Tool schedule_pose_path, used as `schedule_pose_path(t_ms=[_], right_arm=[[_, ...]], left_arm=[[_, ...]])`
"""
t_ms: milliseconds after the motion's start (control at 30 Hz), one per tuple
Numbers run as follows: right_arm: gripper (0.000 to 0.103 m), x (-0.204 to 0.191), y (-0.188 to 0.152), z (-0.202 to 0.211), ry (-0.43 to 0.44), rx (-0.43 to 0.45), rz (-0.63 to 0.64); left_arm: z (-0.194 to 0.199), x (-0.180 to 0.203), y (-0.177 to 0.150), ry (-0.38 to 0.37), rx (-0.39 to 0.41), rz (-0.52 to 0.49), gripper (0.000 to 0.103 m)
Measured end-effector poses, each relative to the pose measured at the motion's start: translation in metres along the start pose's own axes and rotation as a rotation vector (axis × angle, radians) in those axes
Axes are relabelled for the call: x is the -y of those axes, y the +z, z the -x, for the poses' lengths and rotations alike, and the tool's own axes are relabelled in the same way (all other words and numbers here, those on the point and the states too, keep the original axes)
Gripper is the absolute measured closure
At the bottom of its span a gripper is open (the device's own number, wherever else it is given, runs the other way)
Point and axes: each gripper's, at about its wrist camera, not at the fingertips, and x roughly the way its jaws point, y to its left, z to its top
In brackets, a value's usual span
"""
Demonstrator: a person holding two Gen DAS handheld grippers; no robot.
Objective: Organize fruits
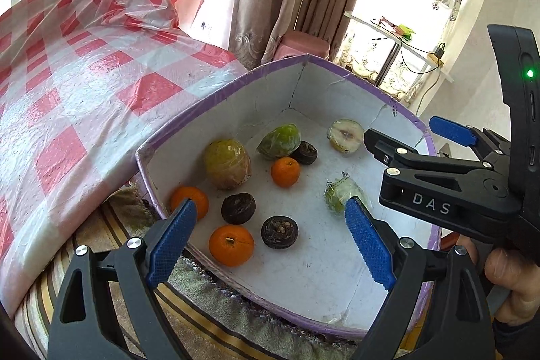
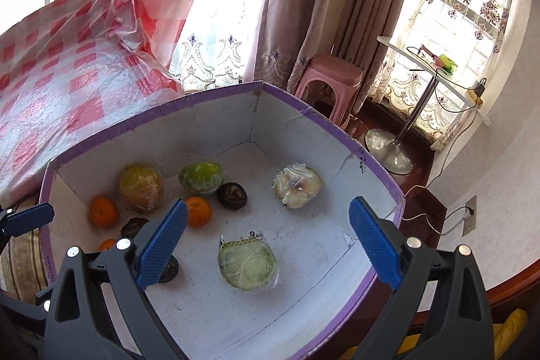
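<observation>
A purple-rimmed white box holds the fruits. Inside lie three oranges, three dark round fruits, a wrapped yellow-green fruit, a wrapped green fruit, and two wrapped cut halves. My left gripper is open and empty above the box's near side. My right gripper is open and empty above a cut half; it also shows in the left wrist view.
A red-and-white checked cloth under clear plastic covers the surface to the left. A striped mat lies under the box. A pink stool, curtains and a small stand table stand beyond.
</observation>
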Motion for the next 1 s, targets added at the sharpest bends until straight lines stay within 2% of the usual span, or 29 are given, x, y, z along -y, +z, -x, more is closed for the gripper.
schedule_pose_path(t_ms=[133, 233, 400, 500, 1000], right_arm=[[0.006, 0.003, -0.005, 0.006, 0.008, 0.000, -0.011], [0.006, 0.008, -0.005, 0.007, 0.017, 0.007, -0.035], [0.006, 0.006, -0.003, 0.009, 0.027, 0.012, -0.038], [0.006, 0.007, -0.002, 0.008, 0.029, 0.011, -0.038], [0.006, 0.007, -0.003, 0.004, 0.031, 0.000, -0.044]], left_arm=[[0.000, -0.001, 0.000, -0.036, -0.011, 0.006, 0.016], [-0.001, 0.005, 0.000, -0.022, -0.010, -0.015, 0.016], [0.002, 0.012, 0.000, -0.045, 0.005, -0.048, 0.016], [0.004, 0.016, 0.000, 0.021, 0.017, -0.064, 0.016], [0.001, 0.012, 0.000, 0.054, 0.000, -0.058, 0.016]])
